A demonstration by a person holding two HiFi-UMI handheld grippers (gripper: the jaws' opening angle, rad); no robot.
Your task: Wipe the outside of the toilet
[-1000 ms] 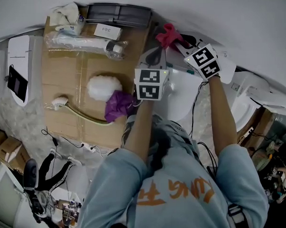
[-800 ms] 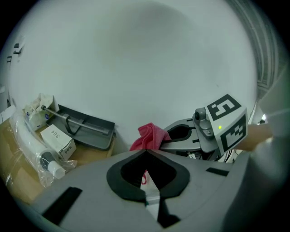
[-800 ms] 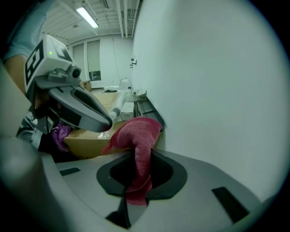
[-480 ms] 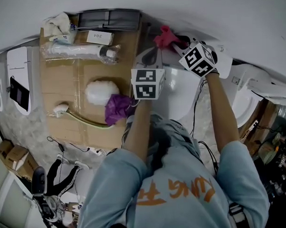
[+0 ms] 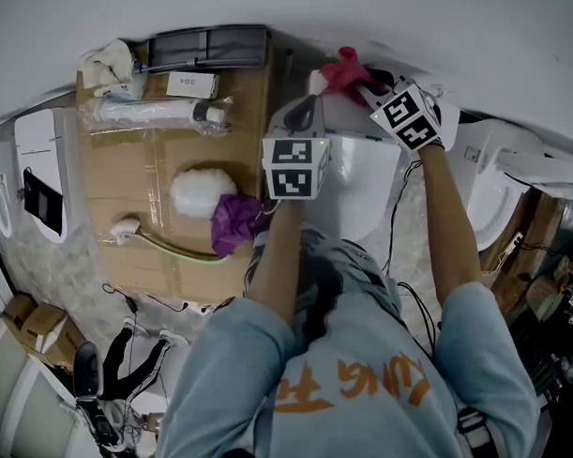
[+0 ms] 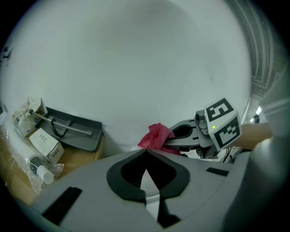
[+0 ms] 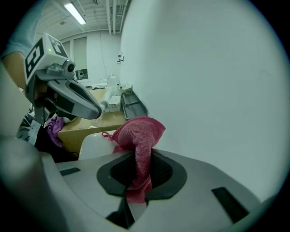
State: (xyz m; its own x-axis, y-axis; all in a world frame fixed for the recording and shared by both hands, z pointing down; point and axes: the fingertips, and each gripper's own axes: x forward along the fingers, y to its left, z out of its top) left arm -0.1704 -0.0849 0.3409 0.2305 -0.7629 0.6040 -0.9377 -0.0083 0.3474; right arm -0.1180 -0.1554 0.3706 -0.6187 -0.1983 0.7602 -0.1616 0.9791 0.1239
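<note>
The white toilet (image 5: 360, 193) stands against the white wall, right under me. My right gripper (image 5: 364, 87) is shut on a red cloth (image 5: 342, 71) at the toilet's back top edge, close to the wall. In the right gripper view the red cloth (image 7: 138, 136) bunches out between the jaws above the white toilet top (image 7: 97, 140). My left gripper (image 5: 306, 105) hovers just left of it, jaws shut and empty. The left gripper view shows the red cloth (image 6: 156, 136) and the right gripper (image 6: 171, 138) beyond the shut left gripper (image 6: 146, 153).
Left of the toilet lies a cardboard sheet (image 5: 125, 182) with a white fluffy ball (image 5: 201, 191), a purple cloth (image 5: 232, 221), a long-handled brush (image 5: 127, 229), a plastic-wrapped tube (image 5: 151, 111) and a grey tray (image 5: 205, 46). Another white fixture (image 5: 496, 183) stands on the right.
The right gripper with the red cloth has shifted slightly along the toilet's back edge. The left gripper has stayed almost still.
</note>
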